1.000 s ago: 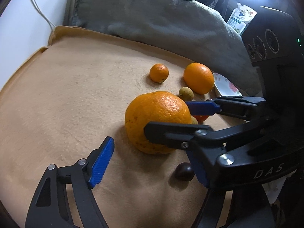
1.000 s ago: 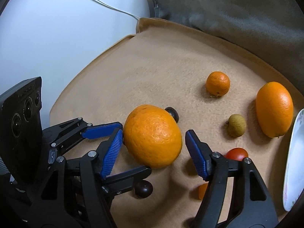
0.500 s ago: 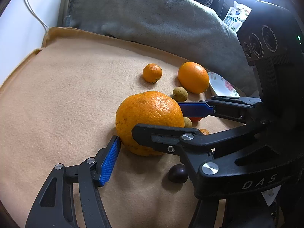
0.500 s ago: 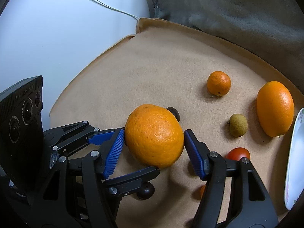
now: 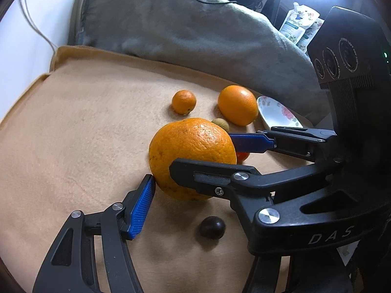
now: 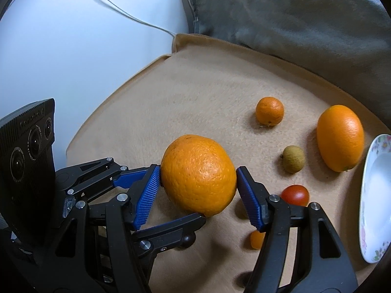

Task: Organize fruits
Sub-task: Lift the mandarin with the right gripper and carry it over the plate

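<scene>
A large orange sits mid-mat between the blue pads of my right gripper, which touch both its sides. My left gripper is open; its left pad touches the orange's lower left, and the right gripper's fingers hide its other finger. A smaller orange, a mandarin, a greenish-brown longan, a red tomato, a small orange fruit and a dark round fruit lie around. A floral plate sits at the right.
The fruits lie on a tan mat with a raised edge. A grey cushion lies behind it, with pouches and cables beyond. A white wall with a cable is at the left.
My right gripper's pads have closed in from a gap to touch the large orange. My left gripper has moved forward until its left pad touches the orange.
</scene>
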`<action>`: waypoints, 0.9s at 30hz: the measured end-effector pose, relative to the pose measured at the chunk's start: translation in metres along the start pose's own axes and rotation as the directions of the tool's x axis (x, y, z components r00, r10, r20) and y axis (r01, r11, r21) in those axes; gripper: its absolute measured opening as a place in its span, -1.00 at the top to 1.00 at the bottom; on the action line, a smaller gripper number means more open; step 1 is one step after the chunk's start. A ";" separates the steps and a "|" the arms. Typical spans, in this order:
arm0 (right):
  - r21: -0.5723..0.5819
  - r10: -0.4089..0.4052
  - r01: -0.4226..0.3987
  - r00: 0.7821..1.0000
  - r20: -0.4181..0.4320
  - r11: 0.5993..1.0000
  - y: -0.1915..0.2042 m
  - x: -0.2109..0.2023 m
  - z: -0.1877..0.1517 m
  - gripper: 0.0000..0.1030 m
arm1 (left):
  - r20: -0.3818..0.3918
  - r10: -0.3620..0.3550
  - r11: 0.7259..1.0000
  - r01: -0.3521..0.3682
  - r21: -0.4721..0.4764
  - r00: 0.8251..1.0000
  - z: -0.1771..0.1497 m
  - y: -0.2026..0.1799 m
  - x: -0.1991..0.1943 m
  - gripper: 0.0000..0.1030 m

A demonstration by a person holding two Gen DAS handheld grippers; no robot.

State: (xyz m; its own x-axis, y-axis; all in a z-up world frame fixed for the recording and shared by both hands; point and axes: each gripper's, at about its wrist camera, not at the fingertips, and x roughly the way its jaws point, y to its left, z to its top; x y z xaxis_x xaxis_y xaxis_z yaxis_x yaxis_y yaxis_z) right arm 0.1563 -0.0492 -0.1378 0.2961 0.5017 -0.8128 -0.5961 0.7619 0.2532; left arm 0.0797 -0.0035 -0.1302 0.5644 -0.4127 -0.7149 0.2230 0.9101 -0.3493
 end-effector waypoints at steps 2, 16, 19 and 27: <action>0.001 -0.006 0.006 1.000 0.013 1.000 -0.002 -0.008 -0.001 -0.29 | 0.006 -0.003 1.000 0.003 0.010 1.000 0.002 -0.004 -0.002 -0.21; 0.053 -0.070 0.065 0.994 0.080 0.996 -0.032 -0.063 -0.021 -0.29 | 0.019 -0.062 0.994 0.061 0.089 0.998 0.014 -0.049 0.003 -0.21; 0.066 -0.085 0.079 0.992 0.091 0.995 -0.040 -0.075 -0.027 -0.29 | 0.017 -0.077 0.991 0.074 0.109 0.997 0.017 -0.062 0.006 -0.21; 0.121 -0.124 0.110 0.986 0.115 0.987 -0.072 -0.101 -0.040 -0.29 | -0.001 -0.112 0.981 0.110 0.158 0.994 0.026 -0.098 0.023 -0.21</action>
State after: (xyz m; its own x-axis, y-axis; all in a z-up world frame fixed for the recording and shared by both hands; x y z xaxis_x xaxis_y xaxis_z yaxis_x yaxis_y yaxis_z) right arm 0.1394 -0.1715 -0.0949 0.4512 0.4473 -0.7723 -0.4650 0.8564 0.2243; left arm 0.0910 -0.1011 -0.0965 0.5355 -0.5117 -0.6719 0.4067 0.8535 -0.3259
